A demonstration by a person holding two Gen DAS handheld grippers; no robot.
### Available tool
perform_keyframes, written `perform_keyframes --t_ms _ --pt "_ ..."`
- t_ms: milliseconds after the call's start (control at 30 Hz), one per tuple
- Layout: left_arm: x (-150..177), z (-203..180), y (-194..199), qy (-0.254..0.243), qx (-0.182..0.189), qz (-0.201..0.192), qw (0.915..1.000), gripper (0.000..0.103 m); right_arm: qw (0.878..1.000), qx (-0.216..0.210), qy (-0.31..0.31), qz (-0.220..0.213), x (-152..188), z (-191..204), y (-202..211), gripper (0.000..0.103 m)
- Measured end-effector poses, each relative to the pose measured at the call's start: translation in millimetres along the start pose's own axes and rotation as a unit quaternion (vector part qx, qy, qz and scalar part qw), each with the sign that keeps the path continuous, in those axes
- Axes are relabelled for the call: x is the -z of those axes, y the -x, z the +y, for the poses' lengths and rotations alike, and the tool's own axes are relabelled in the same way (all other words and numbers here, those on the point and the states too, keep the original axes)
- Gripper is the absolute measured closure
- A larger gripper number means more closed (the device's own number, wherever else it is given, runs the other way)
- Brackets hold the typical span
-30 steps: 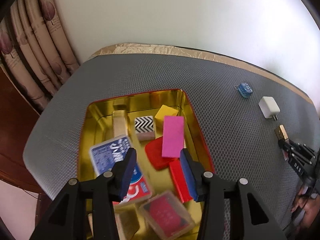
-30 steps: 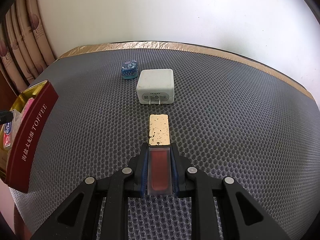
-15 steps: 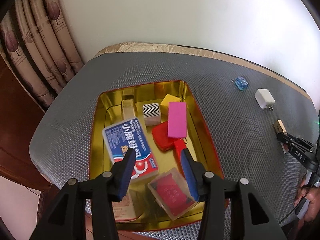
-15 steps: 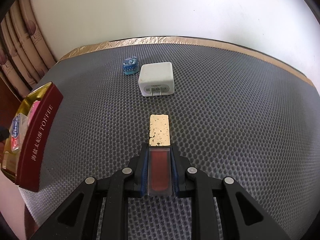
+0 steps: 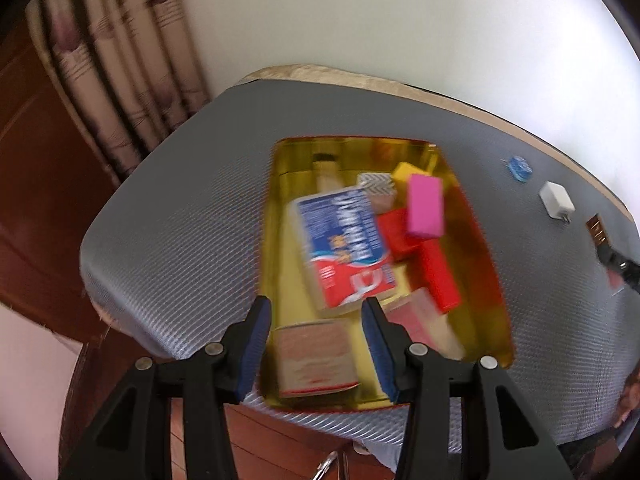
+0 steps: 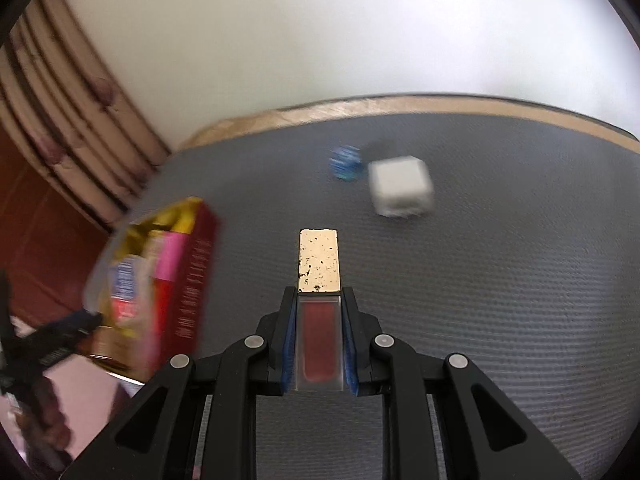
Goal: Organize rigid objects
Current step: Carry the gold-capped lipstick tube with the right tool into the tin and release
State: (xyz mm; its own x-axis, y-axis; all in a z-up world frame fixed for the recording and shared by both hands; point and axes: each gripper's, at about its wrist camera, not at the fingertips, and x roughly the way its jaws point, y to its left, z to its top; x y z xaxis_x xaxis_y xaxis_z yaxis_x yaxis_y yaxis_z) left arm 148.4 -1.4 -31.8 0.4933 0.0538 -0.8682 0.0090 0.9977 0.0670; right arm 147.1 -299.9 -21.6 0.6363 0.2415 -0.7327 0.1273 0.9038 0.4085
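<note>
A gold-lined red tin (image 5: 486, 248) sits on the grey mat and holds several things: a blue and red box (image 5: 344, 248), a pink block (image 5: 425, 211), red blocks (image 5: 438, 276) and a yellow block. My left gripper (image 5: 316, 312) is open and empty, high above the tin's near end. My right gripper (image 6: 319, 300) is shut on a lip gloss tube with a gold cap (image 6: 319, 260) and holds it above the mat. The tin also shows in the right wrist view (image 6: 192, 276), to the left of that gripper.
A white charger (image 6: 401, 187) and a small blue trinket (image 6: 345, 162) lie on the mat beyond the tube; both show in the left wrist view at the far right, the charger (image 5: 557, 201) nearer than the trinket (image 5: 519, 167). Curtains (image 5: 120, 80) hang at the left. The table edge runs below the tin.
My left gripper has pulled back and risen, so the whole tin shows. My right gripper has lifted with the tube and swung left toward the tin.
</note>
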Motion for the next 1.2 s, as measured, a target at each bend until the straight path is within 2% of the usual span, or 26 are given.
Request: perform_keyframes --t_ms 167,233,400,600,933,1067,1200 --pt "11.7 26.7 1.9 0.028 -0.022 0.001 0.9994 0.055 0.996 -0.075 0.042 0.033 -5.5 71.3 -19.1 0.085" --pt "14.1 32.4 1.1 0.033 -0.027 0.003 0.9991 0.055 0.993 -0.084 0.070 0.046 -2.5 101.6 -32.4 0.085" --pt "14.3 41.0 -0.8 0.047 -0.007 0.011 0.9988 0.055 0.985 -0.097 0.111 0.085 9.9 151.4 -73.8 0.085" --pt "14.7 42.4 -2.8 0.052 0.004 0.015 0.9985 0.055 0.982 -0.078 0.135 0.107 27.6 170.0 -102.3 0.085" --pt "16.0 41.7 -9.5 0.053 0.012 0.022 0.9983 0.052 0.981 -0.069 0.138 0.115 32.6 167.2 -116.7 0.083" --pt "15.4 40.7 -10.5 0.052 0.012 0.022 0.9984 0.051 0.983 -0.081 0.129 0.104 30.6 167.1 -111.9 0.078" --pt "16.4 38.8 -8.8 0.048 0.008 0.023 0.9985 0.051 0.986 -0.098 0.116 0.069 23.6 158.4 -90.4 0.073"
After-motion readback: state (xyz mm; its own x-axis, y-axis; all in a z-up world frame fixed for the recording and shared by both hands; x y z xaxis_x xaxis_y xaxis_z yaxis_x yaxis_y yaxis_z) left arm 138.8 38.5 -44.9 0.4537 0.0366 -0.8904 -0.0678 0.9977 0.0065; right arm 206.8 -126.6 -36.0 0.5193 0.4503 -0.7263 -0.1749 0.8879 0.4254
